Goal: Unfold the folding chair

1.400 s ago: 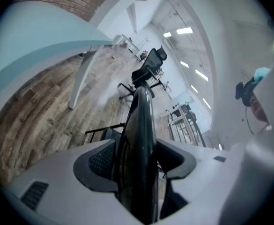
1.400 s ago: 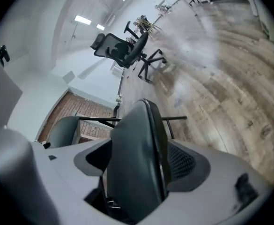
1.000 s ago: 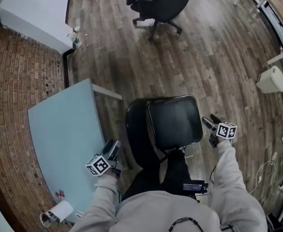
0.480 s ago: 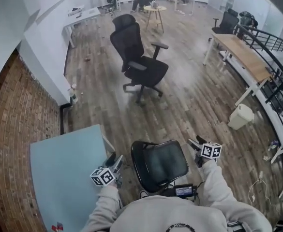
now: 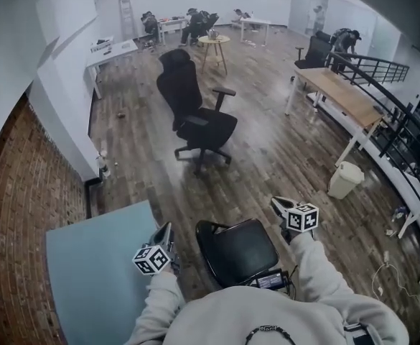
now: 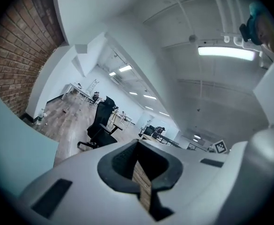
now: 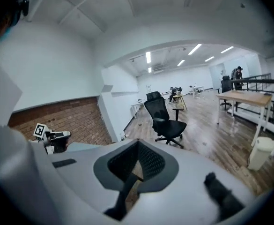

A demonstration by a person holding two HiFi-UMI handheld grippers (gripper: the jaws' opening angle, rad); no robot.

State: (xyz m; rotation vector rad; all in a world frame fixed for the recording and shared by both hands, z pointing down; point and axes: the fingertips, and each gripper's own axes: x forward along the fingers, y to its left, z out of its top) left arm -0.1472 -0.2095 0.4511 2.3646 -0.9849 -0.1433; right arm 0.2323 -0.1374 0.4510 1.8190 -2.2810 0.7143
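The folding chair (image 5: 240,251) stands opened out just in front of me, its black padded seat facing up. My left gripper (image 5: 164,231) hovers left of the seat, over the edge of the pale blue table (image 5: 98,264), and touches nothing. To the right of the seat my right gripper (image 5: 276,204) is raised and also clear of the chair. Both have just been closing: in the left gripper view the left gripper (image 6: 140,182) is shut on nothing, and in the right gripper view the right gripper (image 7: 127,182) likewise. Neither gripper view shows the chair.
A black office chair (image 5: 199,124) stands on the wood floor ahead. A brick wall (image 5: 23,185) runs along the left. To the right are a wooden desk (image 5: 342,95), a white bin (image 5: 344,178) and a railing (image 5: 403,131). Desks and people are at the far end.
Both grippers have risen from beside the chair's seat. The head view has swung up from the floor to take in the room, so the chair now sits low in the picture.
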